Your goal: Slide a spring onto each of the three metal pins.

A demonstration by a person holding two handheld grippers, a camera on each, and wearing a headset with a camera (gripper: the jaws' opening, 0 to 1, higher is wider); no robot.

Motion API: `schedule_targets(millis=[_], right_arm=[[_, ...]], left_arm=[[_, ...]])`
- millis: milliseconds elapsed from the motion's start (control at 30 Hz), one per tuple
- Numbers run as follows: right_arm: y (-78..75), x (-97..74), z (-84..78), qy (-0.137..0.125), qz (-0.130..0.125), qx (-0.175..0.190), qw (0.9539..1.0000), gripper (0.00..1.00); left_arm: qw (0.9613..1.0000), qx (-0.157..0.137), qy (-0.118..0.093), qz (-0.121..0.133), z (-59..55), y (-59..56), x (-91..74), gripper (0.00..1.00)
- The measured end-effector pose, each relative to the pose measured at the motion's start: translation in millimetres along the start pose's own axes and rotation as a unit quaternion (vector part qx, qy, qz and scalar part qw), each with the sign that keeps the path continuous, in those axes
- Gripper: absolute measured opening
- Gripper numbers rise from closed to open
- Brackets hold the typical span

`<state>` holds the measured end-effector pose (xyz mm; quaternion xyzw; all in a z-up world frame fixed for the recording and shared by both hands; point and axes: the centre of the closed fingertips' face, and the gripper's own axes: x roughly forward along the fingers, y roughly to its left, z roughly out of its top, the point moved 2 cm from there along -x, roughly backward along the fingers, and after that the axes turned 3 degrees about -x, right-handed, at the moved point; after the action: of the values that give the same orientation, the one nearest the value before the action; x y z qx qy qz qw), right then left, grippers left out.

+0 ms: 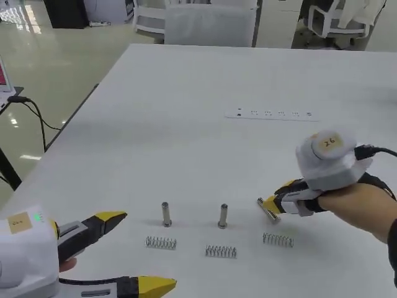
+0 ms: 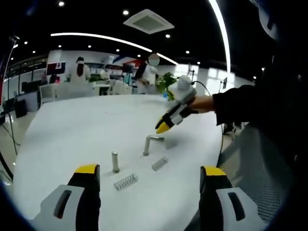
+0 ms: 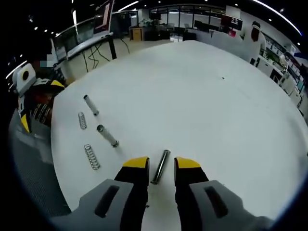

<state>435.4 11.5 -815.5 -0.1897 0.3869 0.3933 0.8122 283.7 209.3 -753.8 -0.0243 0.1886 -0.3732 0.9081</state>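
Head view: right gripper (image 1: 273, 200) straddles tilted pin (image 1: 272, 214) (springs (image 1: 221, 251) lie nearby).

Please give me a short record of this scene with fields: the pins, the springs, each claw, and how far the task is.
table: white, holds all parts
upright pins: two, left pin and middle pin, both bare
third pin: lying on its side, between the jaws of the right claw
springs: three, lying flat, one near each pin: left spring, middle spring, right spring
left claw: open wide, holds nothing
right claw: open, one jaw on each side of the third pin
progress: no spring on any pin yet
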Motion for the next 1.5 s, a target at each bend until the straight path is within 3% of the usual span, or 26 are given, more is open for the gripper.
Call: schedule_targets(millis=[300, 500, 633, 667, 800, 967, 1233, 1300, 1500], right_arm=[[-1.2, 24.9, -1.8, 0.053, -0.009, 0.029, 0.9981, 0.13], [-0.9, 33.7, -2.9, 0.072, -0.012, 0.039, 0.9966, 0.12], [-3.9, 36.7, -3.8, 0.092, -0.025, 0.04, 0.9947, 0.09], [-3.4, 38.2, -1.8, 0.089, -0.021, 0.035, 0.9952, 0.08], [-1.2, 36.7, -3.9, 0.113, -0.048, 0.002, 0.9924, 0.07], [0.9, 35.8, -4.1, 0.125, -0.051, 0.021, 0.9907, 0.06], [0.5, 33.7, -4.8, 0.112, -0.056, 0.02, 0.992, 0.05], [0.0, 25.9, 2.2, 0.088, -0.058, 0.027, 0.994, 0.04], [4.9, 2.6, 9.1, 0.06, -0.048, 0.036, 0.9964, 0.04]], left_arm=[[1.0, -0.001, -0.004, -0.001, 0.0, -0.3, -0.6, 0.81], [1.0, -0.002, -0.002, 0.0, -1.5, 1.5, -1.7, 0.8], [1.0, -0.003, -0.003, 0.003, -1.3, 3.2, -3.5, 0.8], [1.0, -0.004, -0.003, 0.003, -1.3, 3.6, -3.8, 0.8], [1.0, -0.005, -0.003, 0.005, -1.9, 5.1, -4.6, 0.79], [1.0, -0.004, -0.003, 0.004, -2.0, 4.1, -4.1, 0.79], [1.0, 0.001, -0.006, 0.003, 1.1, 3.6, -4.5, 0.79], [1.0, 0.003, -0.008, 0.003, 2.9, 3.9, -5.5, 0.79], [0.9999, 0.009, -0.01, 0.001, 5.3, 0.7, -6.3, 0.78]])
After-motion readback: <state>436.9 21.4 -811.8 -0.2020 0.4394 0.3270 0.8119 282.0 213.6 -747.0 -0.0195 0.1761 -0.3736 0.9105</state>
